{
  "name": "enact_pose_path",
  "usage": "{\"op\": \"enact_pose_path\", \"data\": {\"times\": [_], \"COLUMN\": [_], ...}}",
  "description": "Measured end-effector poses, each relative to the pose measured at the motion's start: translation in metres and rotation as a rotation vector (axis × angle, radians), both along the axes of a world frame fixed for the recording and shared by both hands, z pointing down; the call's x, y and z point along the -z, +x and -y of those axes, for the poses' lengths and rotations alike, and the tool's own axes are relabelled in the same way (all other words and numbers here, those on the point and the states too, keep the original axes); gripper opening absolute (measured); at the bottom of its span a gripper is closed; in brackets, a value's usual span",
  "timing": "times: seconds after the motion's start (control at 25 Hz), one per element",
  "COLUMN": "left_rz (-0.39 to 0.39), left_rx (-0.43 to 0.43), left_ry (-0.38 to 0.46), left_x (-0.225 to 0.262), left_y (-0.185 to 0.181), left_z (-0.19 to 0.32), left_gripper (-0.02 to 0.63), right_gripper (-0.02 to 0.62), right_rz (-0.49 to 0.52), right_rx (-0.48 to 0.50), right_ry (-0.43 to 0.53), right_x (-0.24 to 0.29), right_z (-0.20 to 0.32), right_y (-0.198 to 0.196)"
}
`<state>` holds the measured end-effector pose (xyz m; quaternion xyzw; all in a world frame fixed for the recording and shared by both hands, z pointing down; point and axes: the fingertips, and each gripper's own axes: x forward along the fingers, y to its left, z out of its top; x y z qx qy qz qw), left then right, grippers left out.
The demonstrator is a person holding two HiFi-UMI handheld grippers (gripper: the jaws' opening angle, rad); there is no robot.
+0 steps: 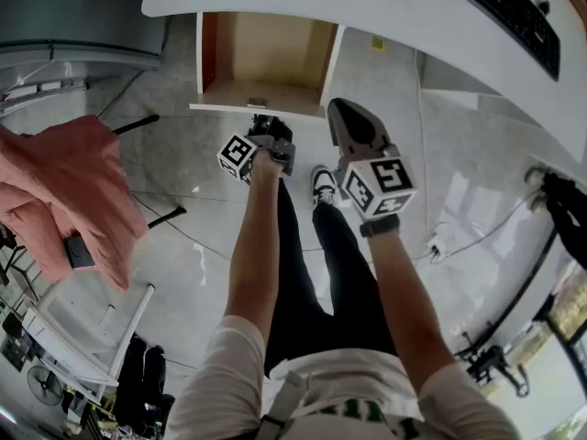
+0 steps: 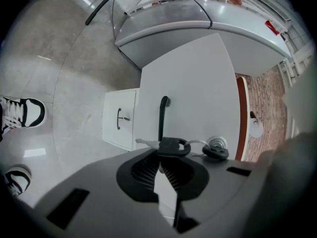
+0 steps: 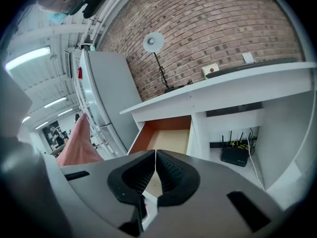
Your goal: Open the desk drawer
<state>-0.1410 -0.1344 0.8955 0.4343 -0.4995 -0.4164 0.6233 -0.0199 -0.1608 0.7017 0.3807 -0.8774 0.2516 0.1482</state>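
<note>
One desk drawer (image 1: 266,58) stood pulled well out from beneath the white desk (image 1: 385,7), interior exposed; opening judged essentially complete. Left gripper (image 2: 159,160) was clenched, empty, facing the drawer handle (image 2: 162,118). Right gripper (image 3: 155,157) likewise closed on nothing.

No legible text, brand, number or sign is found in any view. The left gripper's cube (image 1: 240,154) and the right gripper's cube (image 1: 381,183), both just below the open drawer (image 1: 266,58), bear black-and-white square patterns only, with no characters. Yellow sticker (image 1: 377,44) on the floor just right of the drawer: print too small to read. Red label (image 3: 79,72) on the grey cabinet (image 3: 106,98) left of the drawer: illegible.
</note>
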Motion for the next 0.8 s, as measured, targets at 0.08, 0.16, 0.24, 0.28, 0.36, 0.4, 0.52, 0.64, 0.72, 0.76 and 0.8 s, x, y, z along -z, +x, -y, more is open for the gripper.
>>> {"op": "enact_pose_path", "data": {"times": [0.08, 0.16, 0.24, 0.28, 0.36, 0.4, 0.52, 0.64, 0.72, 0.76, 0.8], "left_rz": [0.006, 0.015, 0.018, 0.020, 0.030, 0.043, 0.108, 0.145, 0.172, 0.189, 0.211], "left_rx": [0.006, 0.007, 0.005, -0.001, -0.020, -0.030, -0.066, -0.104, -0.125, -0.136, -0.148], "left_ry": [0.023, 0.045, 0.049, 0.045, 0.031, 0.020, -0.036, -0.088, -0.119, -0.132, -0.145], "left_x": [-0.001, 0.002, 0.003, 0.003, 0.004, 0.005, 0.001, -0.001, 0.000, 0.002, 0.005], "left_y": [0.000, 0.002, 0.002, 0.002, 0.002, 0.002, 0.000, -0.003, -0.005, -0.007, -0.009], "left_z": [0.002, 0.005, 0.005, 0.004, 0.003, 0.003, -0.003, -0.016, -0.028, -0.034, -0.040], "left_gripper": [0.011, 0.012, 0.012, 0.012, 0.012, 0.014, 0.025, 0.102, 0.116, 0.120, 0.121], "right_gripper": [0.006, 0.006, 0.006, 0.006, 0.006, 0.006, 0.006, 0.006, 0.006, 0.006, 0.006], "right_rz": [-0.007, -0.014, -0.019, -0.020, -0.020, -0.019, -0.013, -0.013, -0.017, -0.021, -0.024], "right_rx": [0.004, 0.007, 0.012, 0.016, 0.017, 0.017, 0.021, 0.030, 0.031, 0.030, 0.029], "right_ry": [0.000, -0.001, -0.007, -0.009, -0.009, -0.007, -0.002, -0.007, -0.007, -0.006, -0.006], "right_x": [-0.003, -0.006, -0.008, -0.008, -0.006, -0.003, 0.006, 0.013, 0.019, 0.022, 0.025], "right_z": [0.002, 0.003, 0.001, 0.001, 0.001, 0.002, 0.005, 0.004, 0.004, 0.003, 0.002], "right_y": [0.002, 0.003, 0.002, 0.001, 0.000, -0.001, -0.003, -0.005, -0.004, -0.004, -0.003]}}
